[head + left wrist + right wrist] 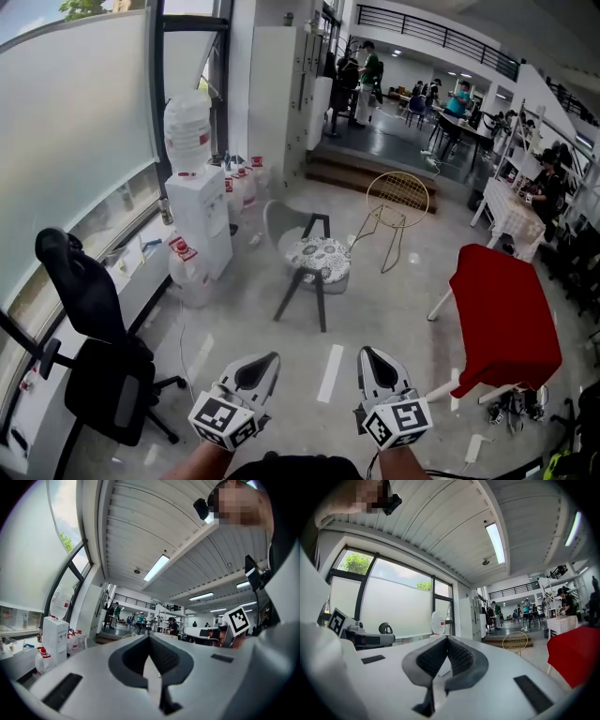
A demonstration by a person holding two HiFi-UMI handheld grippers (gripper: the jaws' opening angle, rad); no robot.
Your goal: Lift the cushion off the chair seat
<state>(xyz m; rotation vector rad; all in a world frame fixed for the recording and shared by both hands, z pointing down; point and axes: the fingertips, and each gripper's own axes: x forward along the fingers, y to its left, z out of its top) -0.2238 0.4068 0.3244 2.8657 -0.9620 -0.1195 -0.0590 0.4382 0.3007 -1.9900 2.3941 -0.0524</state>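
Cushion (320, 255) lies on the chair (281, 223) seat, well apart from both grippers. Left gripper (271, 357) and right gripper (365, 352) have jaws pressed together, holding nothing.

Printed cloth cushion (319, 255), metal wire chair (398, 193)

Cushion (319, 255) straight ahead of the tongs is white with a dark speckly print, sitting on a grey chair (279, 223) with black legs. Off beyond the right tongs (368, 356) there's a bright red cloth (502, 314) and a gold wire chair (398, 195). Left of the left tongs (267, 361) is a black office chair (94, 319). Both tongs are white with grey pads (461, 658).
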